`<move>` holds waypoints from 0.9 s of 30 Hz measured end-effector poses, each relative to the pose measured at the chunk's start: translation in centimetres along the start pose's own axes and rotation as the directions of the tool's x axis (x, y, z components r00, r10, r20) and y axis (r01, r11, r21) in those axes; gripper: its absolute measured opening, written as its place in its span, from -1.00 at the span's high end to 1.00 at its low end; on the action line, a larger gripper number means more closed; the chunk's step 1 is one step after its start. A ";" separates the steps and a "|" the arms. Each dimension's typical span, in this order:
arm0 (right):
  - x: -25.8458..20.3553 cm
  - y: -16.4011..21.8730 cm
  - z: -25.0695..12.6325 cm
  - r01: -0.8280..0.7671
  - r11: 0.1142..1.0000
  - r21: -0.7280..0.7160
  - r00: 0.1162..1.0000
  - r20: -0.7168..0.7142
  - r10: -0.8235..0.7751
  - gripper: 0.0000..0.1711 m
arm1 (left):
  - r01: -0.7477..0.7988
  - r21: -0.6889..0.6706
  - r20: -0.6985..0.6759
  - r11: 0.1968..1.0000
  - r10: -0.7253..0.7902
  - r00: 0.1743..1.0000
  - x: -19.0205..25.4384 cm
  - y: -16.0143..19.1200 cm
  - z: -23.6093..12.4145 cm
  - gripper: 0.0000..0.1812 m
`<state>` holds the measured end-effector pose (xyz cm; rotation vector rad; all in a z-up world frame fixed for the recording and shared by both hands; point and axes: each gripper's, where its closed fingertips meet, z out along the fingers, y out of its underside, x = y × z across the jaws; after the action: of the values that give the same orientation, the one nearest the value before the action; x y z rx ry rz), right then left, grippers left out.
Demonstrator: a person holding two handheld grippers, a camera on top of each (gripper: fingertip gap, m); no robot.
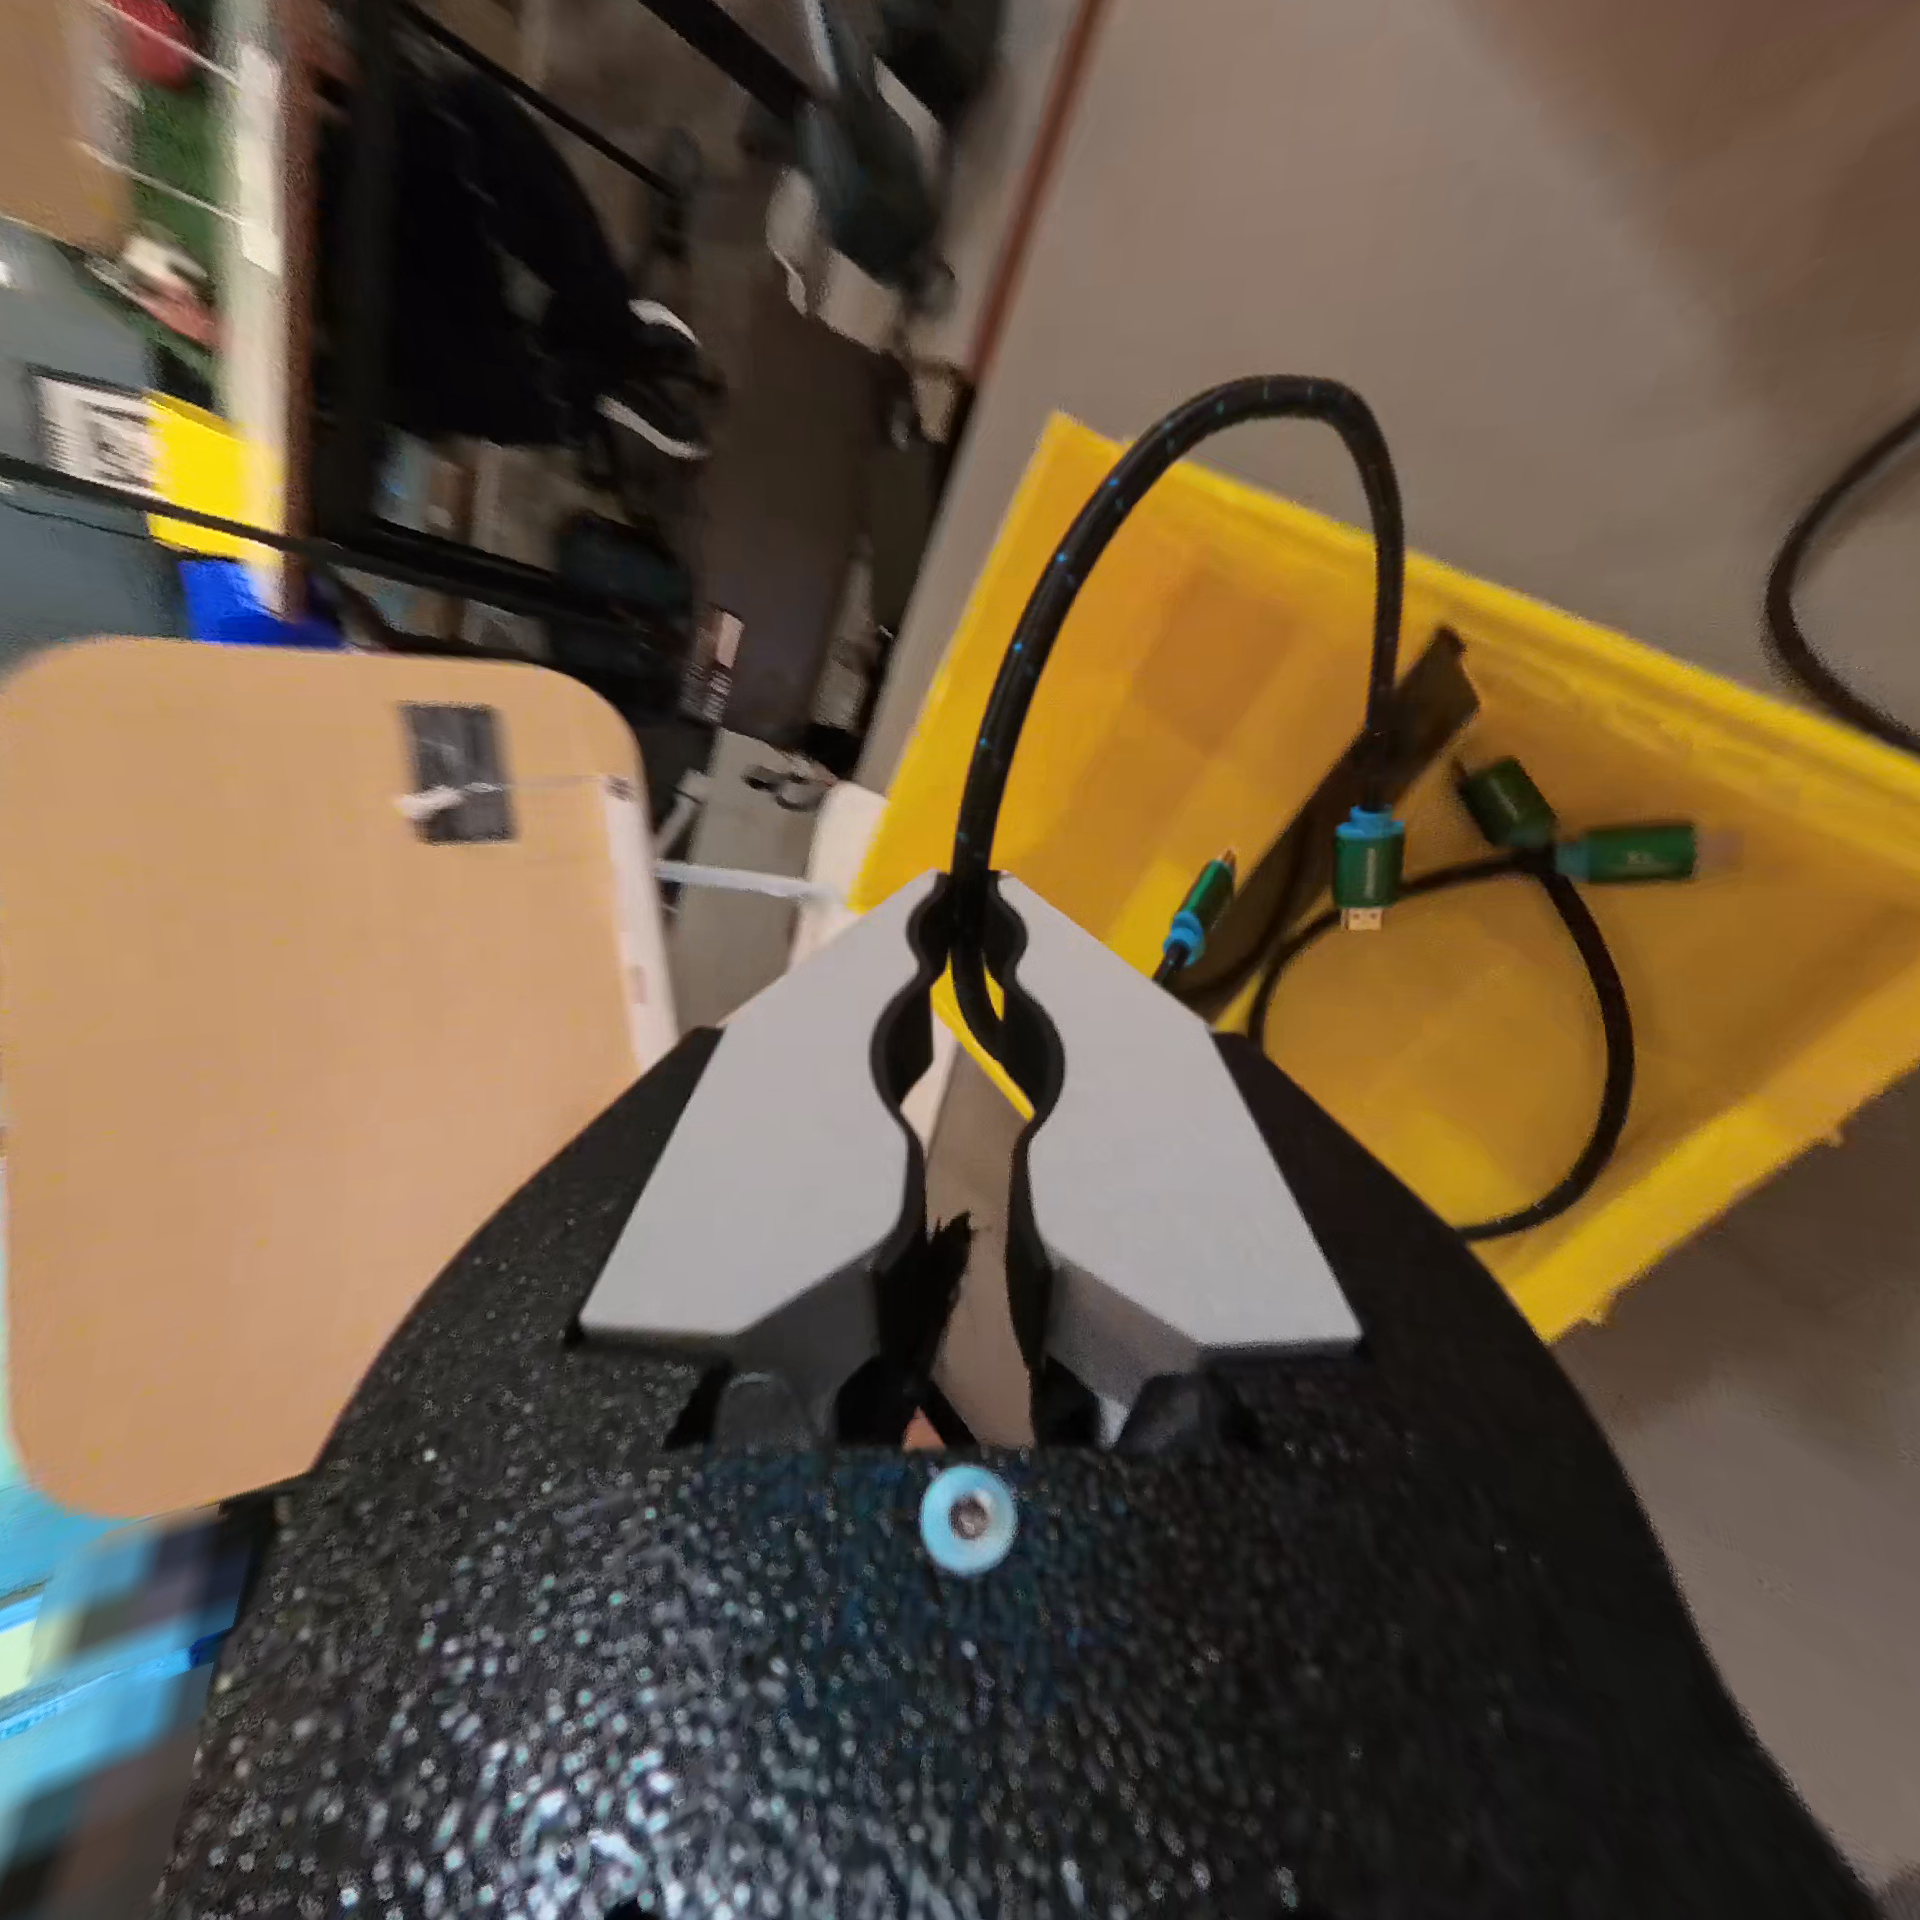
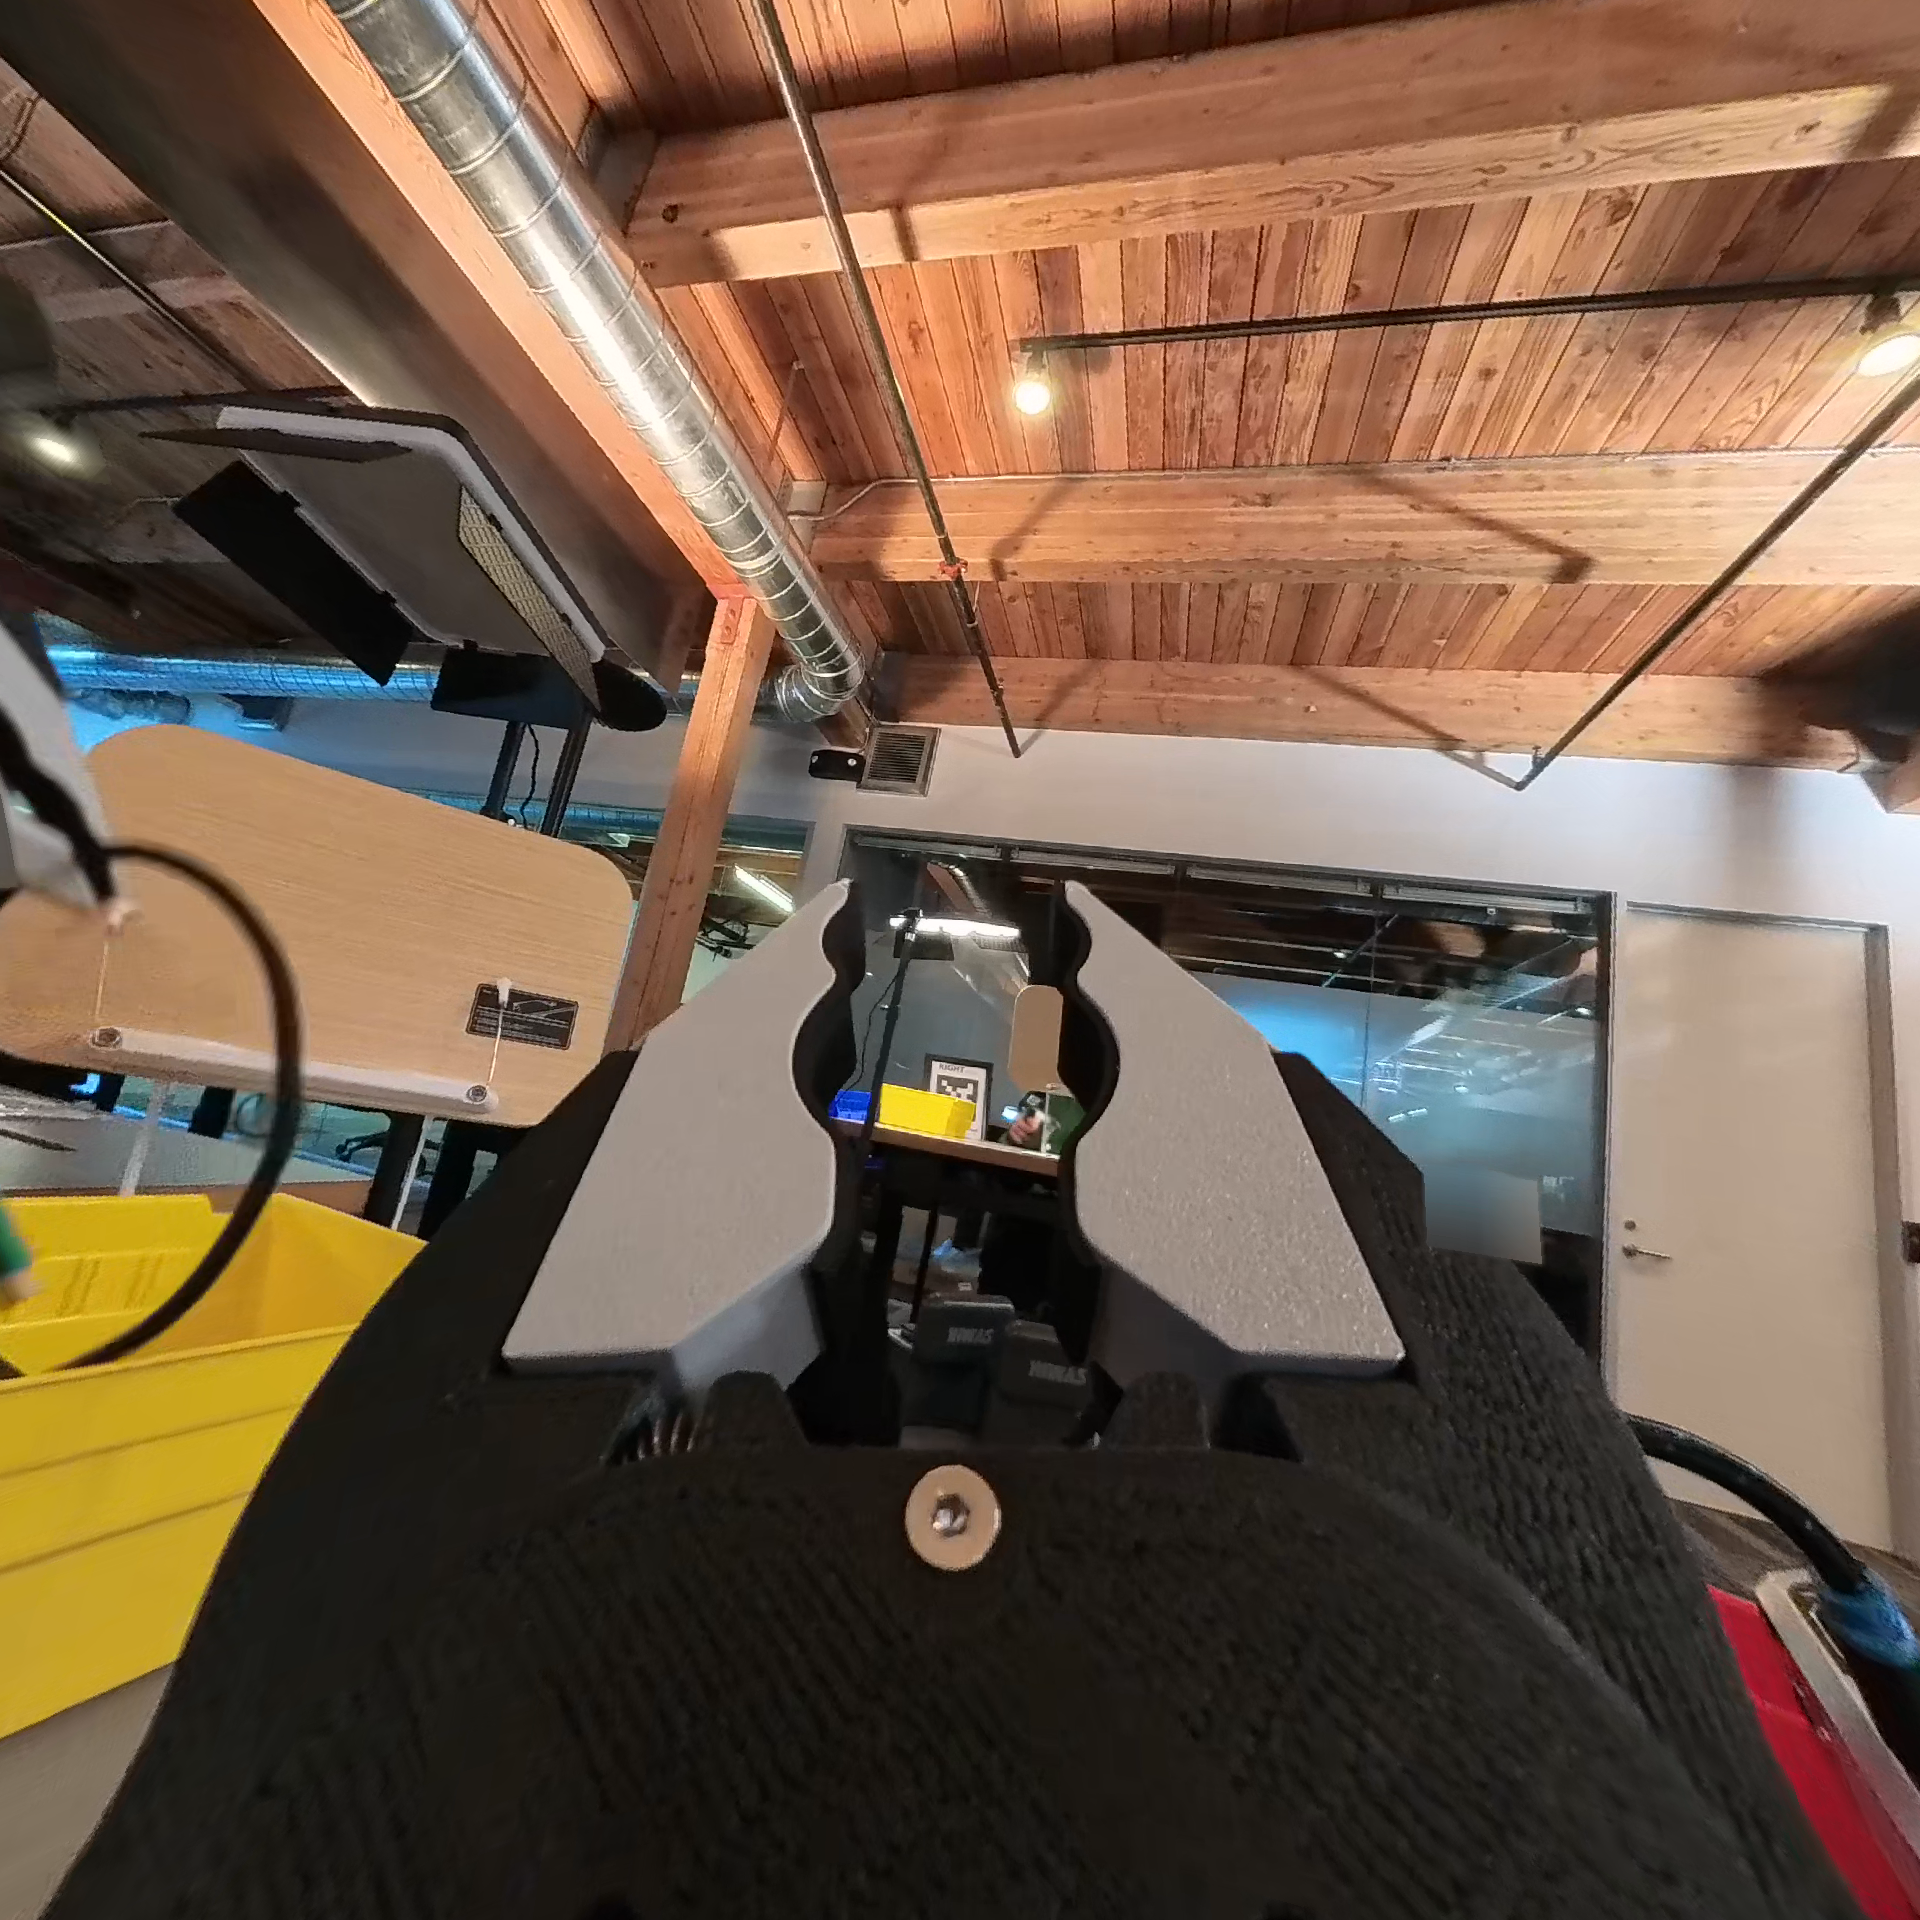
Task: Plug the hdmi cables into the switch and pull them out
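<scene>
Left wrist view
- Claw: the left claw (image 1: 968,894), grey fingers on a speckled black body, is pinched tight at the tips on a black braided HDMI cable (image 1: 1081,520).
- Cable path: it arches up from the tips and drops so its green plug with a blue collar (image 1: 1368,857) hangs over the yellow plastic bin (image 1: 1714,748).
- Plug count: four green plugs by my count, the hanging one plus three lying in the bin: one at left (image 1: 1205,899), two at right (image 1: 1507,802) and (image 1: 1626,855).
- Also in the bin: a dark flat bar (image 1: 1429,691) that's probably the switch, though it's too blurry to be sure, and a loop of black cable.
- Surface: the bin sits on a pale grey tabletop (image 1: 1455,260); another black cable (image 1: 1808,582) curves across it to the right.
- Room: a tan wooden board with a black sticker (image 1: 291,1039) sits on the left, with blurry dark shelving behind.

Right wrist view
- Claw: the right claw (image 2: 956,904) is spread wide with nothing in it, tilted up toward the room.
- Task stuff: the looped black cable (image 2: 272,1039) shows at left above the yellow bin (image 2: 135,1455); a blue-collared plug (image 2: 1860,1626) pokes in at lower right beside something red.
- Room: wood plank ceiling (image 2: 1247,260), one silver spiral duct (image 2: 582,291), two lit bulbs, glass-walled office, white door.
</scene>
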<state>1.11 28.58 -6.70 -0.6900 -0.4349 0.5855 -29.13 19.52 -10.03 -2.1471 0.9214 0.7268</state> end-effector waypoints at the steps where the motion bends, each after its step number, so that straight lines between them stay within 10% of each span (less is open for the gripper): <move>1: 0.0 0.0 0.0 -0.003 1.000 -0.001 1.000 -0.001 0.003 0.60 | 0.001 0.041 0.050 0.999 -0.003 0.999 -0.8 -1.3 -1.2 0.97; 8: 1.0 0.2 -0.2 -0.029 1.000 -0.003 0.999 -0.035 0.029 0.60 | 0.044 0.335 0.013 0.941 -0.051 0.999 2.2 -12.0 -6.0 0.97; 27: 1.0 0.4 -0.2 -0.023 1.000 -0.006 0.999 -0.024 0.023 0.61 | 0.218 -0.071 -0.332 0.973 -0.229 0.915 9.8 -13.1 16.0 0.77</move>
<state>1.89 29.35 -6.95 -0.7080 -0.4070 0.5968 -16.69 34.57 -21.99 -2.4028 0.8162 0.2627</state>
